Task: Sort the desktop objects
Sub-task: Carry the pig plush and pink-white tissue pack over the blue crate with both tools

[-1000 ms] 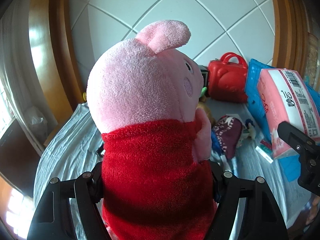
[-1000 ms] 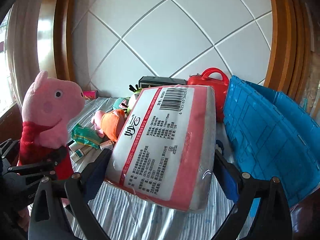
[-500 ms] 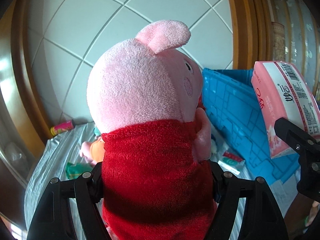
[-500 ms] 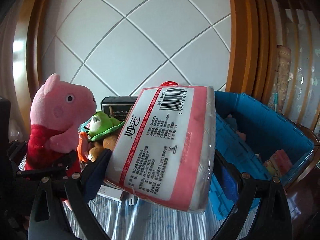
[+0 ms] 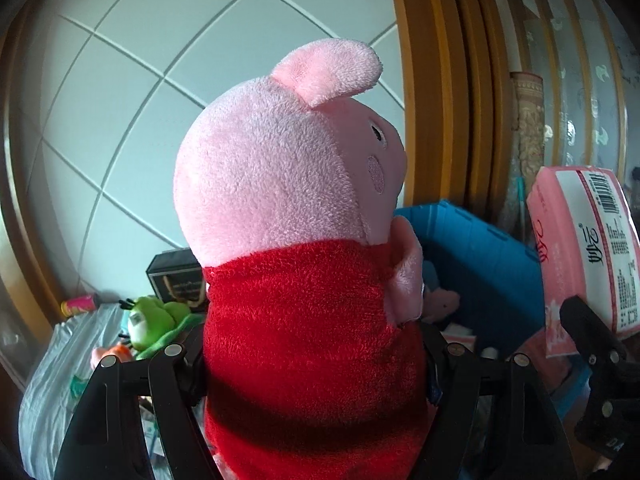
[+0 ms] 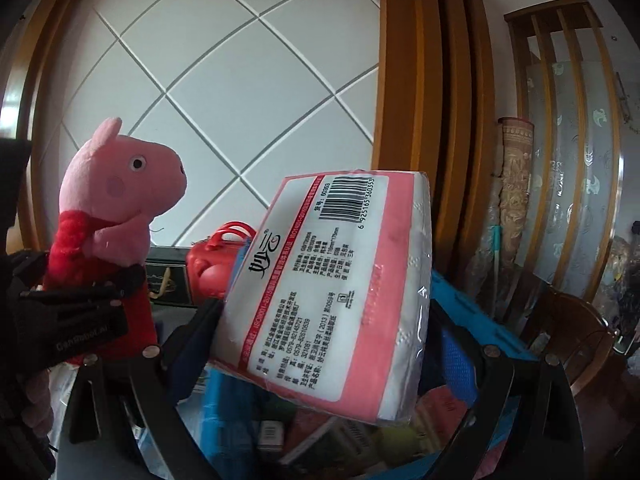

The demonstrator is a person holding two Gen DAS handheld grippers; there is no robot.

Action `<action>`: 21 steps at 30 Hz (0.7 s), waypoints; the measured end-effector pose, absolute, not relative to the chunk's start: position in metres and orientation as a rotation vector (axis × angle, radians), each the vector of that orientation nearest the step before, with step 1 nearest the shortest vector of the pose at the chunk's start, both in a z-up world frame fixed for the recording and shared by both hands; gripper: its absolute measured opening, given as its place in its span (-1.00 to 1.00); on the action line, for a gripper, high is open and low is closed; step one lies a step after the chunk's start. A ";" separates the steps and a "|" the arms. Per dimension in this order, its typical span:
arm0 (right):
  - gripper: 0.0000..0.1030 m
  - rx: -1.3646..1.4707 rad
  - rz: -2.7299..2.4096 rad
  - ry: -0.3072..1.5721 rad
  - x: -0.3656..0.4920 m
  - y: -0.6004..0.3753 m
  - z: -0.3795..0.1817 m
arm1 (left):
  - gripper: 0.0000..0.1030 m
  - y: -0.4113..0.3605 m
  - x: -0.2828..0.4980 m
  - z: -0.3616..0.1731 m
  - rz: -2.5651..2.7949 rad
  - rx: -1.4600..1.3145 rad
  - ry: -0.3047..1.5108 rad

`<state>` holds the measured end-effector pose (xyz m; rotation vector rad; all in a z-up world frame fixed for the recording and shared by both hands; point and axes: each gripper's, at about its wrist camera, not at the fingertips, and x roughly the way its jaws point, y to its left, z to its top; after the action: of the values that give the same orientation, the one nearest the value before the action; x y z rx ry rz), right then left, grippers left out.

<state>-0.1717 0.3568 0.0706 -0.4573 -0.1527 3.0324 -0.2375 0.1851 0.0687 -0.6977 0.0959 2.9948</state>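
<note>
**Toy and tissues reach the crate**

Both loads have swung from over the cluttered surface to the blue crate (image 5: 480,248). Left claw (image 5: 316,364) clenched on the pig plush (image 5: 288,208); right claw (image 6: 324,344) grasping the tissue pack (image 6: 336,292) above the crate's opening. Release seems next.

Pig plush (image 5: 304,264) hides most of the blue bin (image 5: 492,264) at centre right; tissue pack (image 5: 588,256) is cut off at right edge
</note>
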 end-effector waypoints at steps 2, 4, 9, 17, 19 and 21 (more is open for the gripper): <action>0.90 -0.463 3.006 -0.138 -0.172 0.390 0.070 | 0.49 0.221 -0.246 0.075 2.955 -0.725 0.102; 0.90 -0.468 2.980 -0.124 -0.172 0.423 0.070 | 0.49 0.256 -0.254 0.079 2.917 -0.749 0.127; 0.90 -0.526 2.941 -0.069 -0.190 0.482 0.052 | 0.49 0.338 -0.273 0.068 2.834 -0.863 0.245; 0.90 -0.694 2.888 -0.031 -0.219 0.521 0.017 | 0.49 0.393 -0.286 0.005 2.696 -1.124 0.332; 0.90 -0.740 2.882 -0.025 -0.226 0.526 0.009 | 0.49 0.395 -0.284 -0.008 2.684 -1.176 0.330; 0.90 -0.783 2.886 -0.029 -0.233 0.529 0.003 | 0.51 0.396 -0.284 -0.019 2.665 -1.225 0.325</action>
<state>-0.2328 0.5285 0.0028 -0.7834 -0.0290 2.8864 -0.2842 0.3961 -0.0193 -1.2255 0.3246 2.6645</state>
